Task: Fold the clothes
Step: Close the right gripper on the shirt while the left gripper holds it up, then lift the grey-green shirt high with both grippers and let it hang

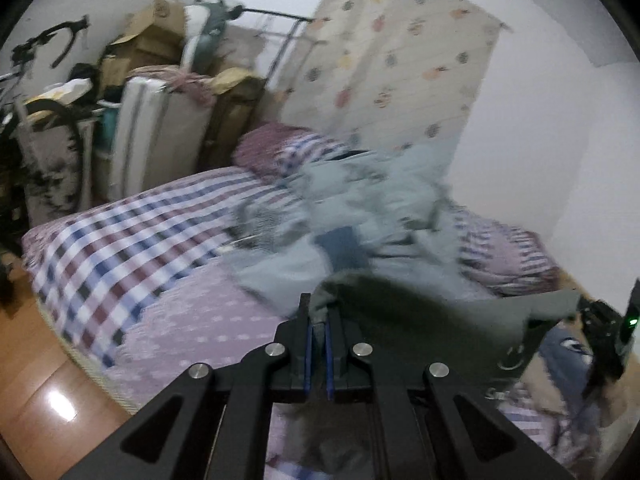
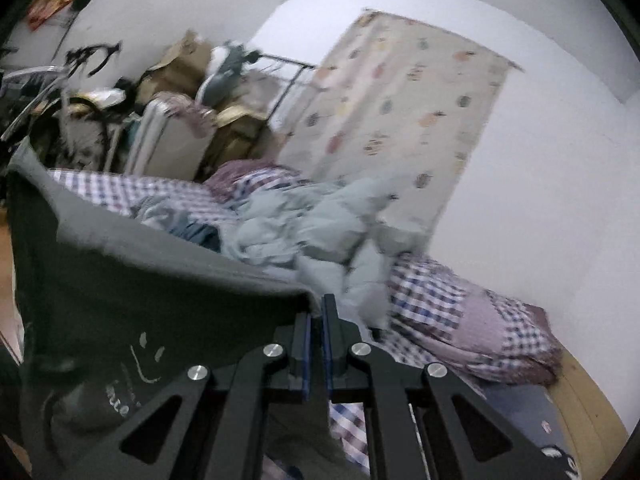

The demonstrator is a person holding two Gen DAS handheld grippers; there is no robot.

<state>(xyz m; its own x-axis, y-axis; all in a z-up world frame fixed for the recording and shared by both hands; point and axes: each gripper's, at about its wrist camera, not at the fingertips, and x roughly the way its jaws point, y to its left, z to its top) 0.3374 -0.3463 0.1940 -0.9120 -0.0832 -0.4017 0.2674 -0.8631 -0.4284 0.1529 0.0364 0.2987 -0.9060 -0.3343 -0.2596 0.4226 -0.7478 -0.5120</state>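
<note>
A dark grey-green garment (image 1: 432,320) with a white smiley print hangs stretched in the air between both grippers, above the bed. My left gripper (image 1: 319,316) is shut on one top corner of it. My right gripper (image 2: 316,316) is shut on the other top corner, and the garment (image 2: 132,292) spreads out to the left in that view. The other gripper (image 1: 608,332) shows at the right edge of the left wrist view, holding the far corner. A pile of pale blue clothes (image 1: 360,208) lies crumpled on the bed beyond.
The bed (image 1: 132,248) has a pink, blue and white checked cover, with a pillow (image 1: 272,148) at its head. Boxes, a rolled mattress (image 1: 160,132) and a clothes rack stand behind it. A patterned wardrobe (image 1: 404,64) stands by the wall. Wooden floor (image 1: 44,384) lies at the left.
</note>
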